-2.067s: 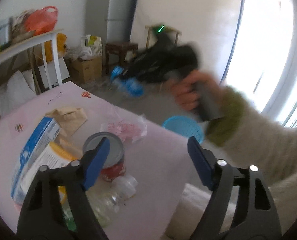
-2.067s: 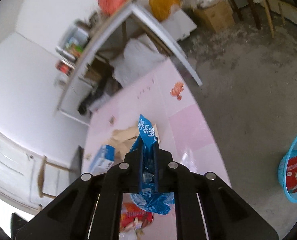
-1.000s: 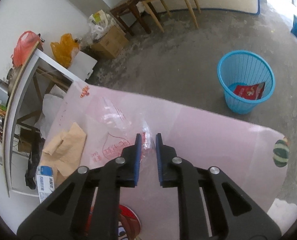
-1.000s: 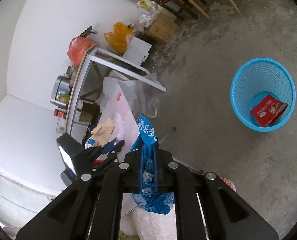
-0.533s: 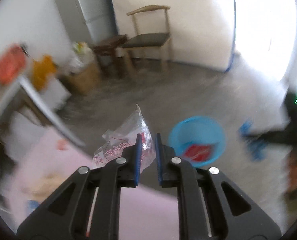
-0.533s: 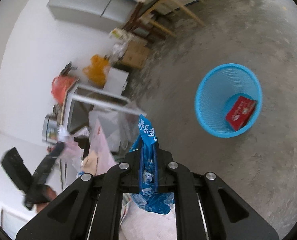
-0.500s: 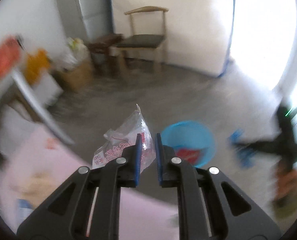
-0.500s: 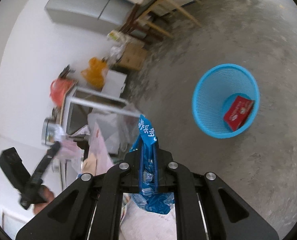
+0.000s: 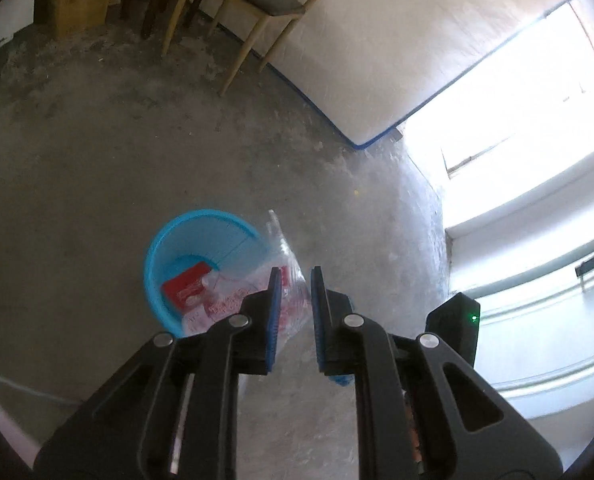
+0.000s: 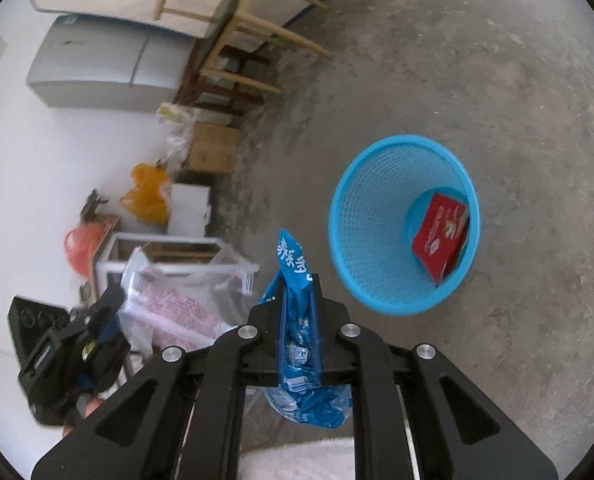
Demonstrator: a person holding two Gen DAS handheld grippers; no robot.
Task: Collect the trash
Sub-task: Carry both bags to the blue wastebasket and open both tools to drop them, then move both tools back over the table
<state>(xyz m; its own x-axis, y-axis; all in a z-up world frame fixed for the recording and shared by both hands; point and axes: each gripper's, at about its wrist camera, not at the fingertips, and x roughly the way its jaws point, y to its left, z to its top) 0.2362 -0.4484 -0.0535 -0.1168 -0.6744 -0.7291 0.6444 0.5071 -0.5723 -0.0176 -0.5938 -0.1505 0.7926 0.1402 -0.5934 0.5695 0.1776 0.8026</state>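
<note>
**Plastic wrappers reach the bin**

Blue mesh wastebasket [image 10: 403,224] now sits on the floor just below both tools, no longer off beside the table. Left gripper [image 9: 294,312] is opening around the clear red-printed plastic bag [image 9: 285,280] — seemingly slack already. Right gripper [image 10: 298,320] is opening too, its crinkled blue snack packet [image 10: 297,344] between the pads. Drop-off looks imminent.

a box [image 10: 441,236] lies in the basket [image 10: 361,216] on the floor [image 10: 517,100].
</note>
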